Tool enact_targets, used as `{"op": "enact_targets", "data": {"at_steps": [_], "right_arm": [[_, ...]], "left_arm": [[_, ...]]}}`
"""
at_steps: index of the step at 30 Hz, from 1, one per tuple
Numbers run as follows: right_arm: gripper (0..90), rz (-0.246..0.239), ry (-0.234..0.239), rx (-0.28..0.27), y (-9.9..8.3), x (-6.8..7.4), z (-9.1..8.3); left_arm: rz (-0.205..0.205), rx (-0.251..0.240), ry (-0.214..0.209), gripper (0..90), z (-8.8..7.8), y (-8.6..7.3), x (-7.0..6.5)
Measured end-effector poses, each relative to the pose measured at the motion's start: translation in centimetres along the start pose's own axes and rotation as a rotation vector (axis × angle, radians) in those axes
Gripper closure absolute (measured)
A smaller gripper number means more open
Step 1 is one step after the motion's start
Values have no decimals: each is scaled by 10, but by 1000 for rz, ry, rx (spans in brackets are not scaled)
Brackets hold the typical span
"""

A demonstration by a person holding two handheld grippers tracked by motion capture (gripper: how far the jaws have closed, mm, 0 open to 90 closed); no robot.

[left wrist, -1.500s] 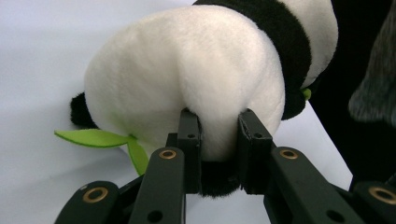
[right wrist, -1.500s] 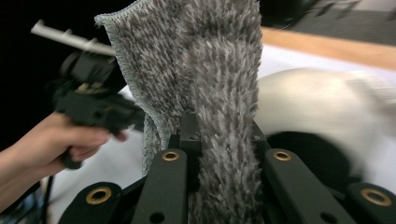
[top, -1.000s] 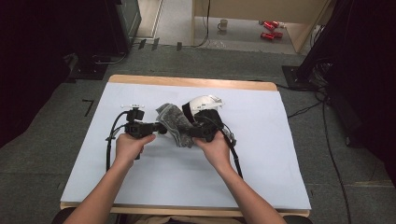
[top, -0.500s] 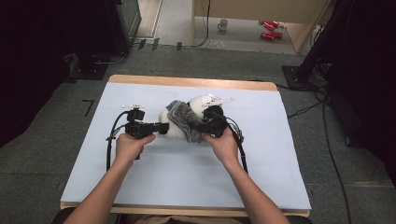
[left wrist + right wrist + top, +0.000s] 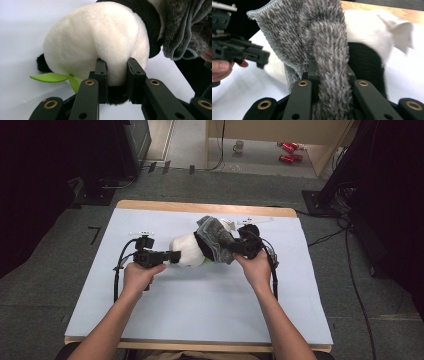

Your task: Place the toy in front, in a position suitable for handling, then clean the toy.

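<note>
left gripper (image 5: 172,257): clamps plush panda (image 5: 187,251) | right gripper (image 5: 234,247): pinches grey cloth (image 5: 215,237) over panda | near surface (image 5: 200,320) far edge

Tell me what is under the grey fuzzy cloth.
The grey fuzzy cloth drapes over the plush panda, covering its upper part. The white body and black band show beside it; the head is hidden. The right gripper pinches the cloth.

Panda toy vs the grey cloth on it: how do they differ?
The panda toy is a rounded, stuffed white-and-black body; the grey cloth is a flat, mottled grey sheet, draped and folded. The toy lies on the table; the cloth hangs over the toy's far end. The left tongs pinch the toy, the right tongs the cloth. Both are fuzzy and soft.
</note>
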State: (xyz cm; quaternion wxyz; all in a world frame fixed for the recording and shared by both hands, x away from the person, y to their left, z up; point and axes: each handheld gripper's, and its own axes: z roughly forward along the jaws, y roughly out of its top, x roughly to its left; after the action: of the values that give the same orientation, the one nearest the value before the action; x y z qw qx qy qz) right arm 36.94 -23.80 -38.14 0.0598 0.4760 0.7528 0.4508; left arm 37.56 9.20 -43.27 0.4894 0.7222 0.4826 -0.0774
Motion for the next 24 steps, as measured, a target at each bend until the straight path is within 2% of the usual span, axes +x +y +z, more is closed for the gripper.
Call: {"op": "enact_targets", "data": {"at_steps": [8, 17, 24], "right_arm": [[766, 70, -28, -34, 0, -26, -12], [764, 85, -30, -36, -2, -34, -12], [765, 122, -76, -51, -7, -48, -25]], "left_arm": [[-1, 1, -10, 745, 0, 1, 1], [2, 5, -11, 745, 1, 1, 1], [3, -3, 3, 745, 1, 1, 0]]}}
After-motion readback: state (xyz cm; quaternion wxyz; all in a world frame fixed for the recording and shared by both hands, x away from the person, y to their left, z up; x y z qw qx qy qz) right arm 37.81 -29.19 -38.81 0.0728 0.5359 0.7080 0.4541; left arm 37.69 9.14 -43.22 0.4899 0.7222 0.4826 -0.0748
